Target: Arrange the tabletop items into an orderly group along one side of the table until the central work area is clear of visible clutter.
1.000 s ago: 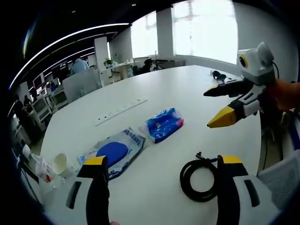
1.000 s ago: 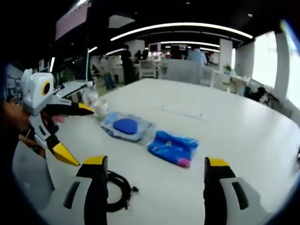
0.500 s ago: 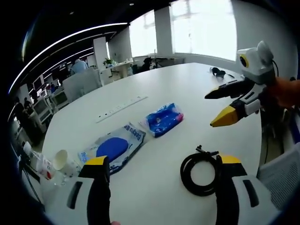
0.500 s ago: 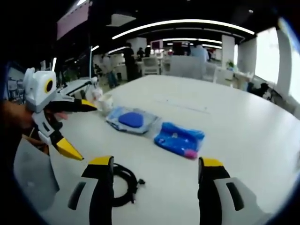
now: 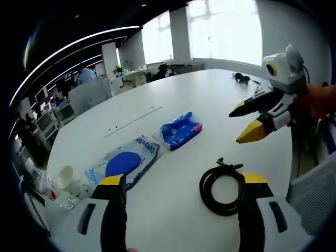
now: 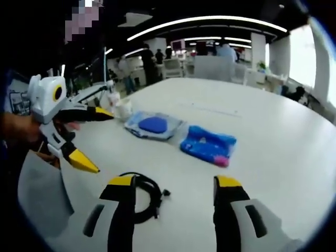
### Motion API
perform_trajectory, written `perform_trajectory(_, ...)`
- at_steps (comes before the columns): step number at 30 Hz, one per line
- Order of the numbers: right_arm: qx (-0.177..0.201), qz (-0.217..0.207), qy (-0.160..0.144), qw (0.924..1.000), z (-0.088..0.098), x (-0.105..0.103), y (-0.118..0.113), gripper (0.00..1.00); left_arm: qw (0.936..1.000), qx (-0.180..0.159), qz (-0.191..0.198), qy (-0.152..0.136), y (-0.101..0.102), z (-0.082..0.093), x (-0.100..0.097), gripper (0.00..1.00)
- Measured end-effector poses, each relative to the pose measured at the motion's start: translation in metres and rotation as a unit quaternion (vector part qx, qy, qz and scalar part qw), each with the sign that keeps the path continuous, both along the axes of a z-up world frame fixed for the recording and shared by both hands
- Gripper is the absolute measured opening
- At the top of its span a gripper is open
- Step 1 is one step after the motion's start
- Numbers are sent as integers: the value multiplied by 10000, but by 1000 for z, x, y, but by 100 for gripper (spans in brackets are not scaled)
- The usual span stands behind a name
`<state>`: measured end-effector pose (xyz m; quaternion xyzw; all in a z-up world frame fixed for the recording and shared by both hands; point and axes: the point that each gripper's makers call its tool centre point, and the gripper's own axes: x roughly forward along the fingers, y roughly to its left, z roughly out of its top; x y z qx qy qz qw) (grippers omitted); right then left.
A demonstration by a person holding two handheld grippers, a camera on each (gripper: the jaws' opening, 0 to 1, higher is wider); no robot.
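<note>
Black cable coil (image 6: 144,197) sits partly hidden behind right gripper (image 6: 173,184) fingers.

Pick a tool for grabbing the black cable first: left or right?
Probably the left tool. The cable lies just ahead of it, by one jaw, and it is open. The right tool is open too, with the coil by its jaw, so it's close.

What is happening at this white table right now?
A person holds a hand-held gripper in each hand above the white table, both open and empty. The left hand-held gripper and the right one hover near a coiled black cable. A blue wipes pack, a flat blue pouch and a paper cup lie untouched.
</note>
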<state>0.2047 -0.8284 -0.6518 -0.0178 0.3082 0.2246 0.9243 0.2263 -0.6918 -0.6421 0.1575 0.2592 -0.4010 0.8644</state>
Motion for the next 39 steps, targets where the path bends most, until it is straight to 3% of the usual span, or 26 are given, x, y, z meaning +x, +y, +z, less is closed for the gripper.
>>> perform_trajectory(18, 112, 201, 267, 9994, -21, -10, 23, 49, 9998, 78, -31, 154, -4, -20, -12, 83)
perform_trajectory(25, 120, 227, 386, 9989, -29, -16, 25, 41, 9997, 165, -71, 153, -4, -26, -17, 79)
perform_trajectory(29, -212, 431, 413, 9980, -36, -24, 25, 37, 9997, 159, -9, 167, -3, -30, -18, 75)
perform_trajectory(39, -191, 478, 626, 9967, -47, -31, 29, 30, 9993, 201, -20, 307, -5, -44, -26, 70)
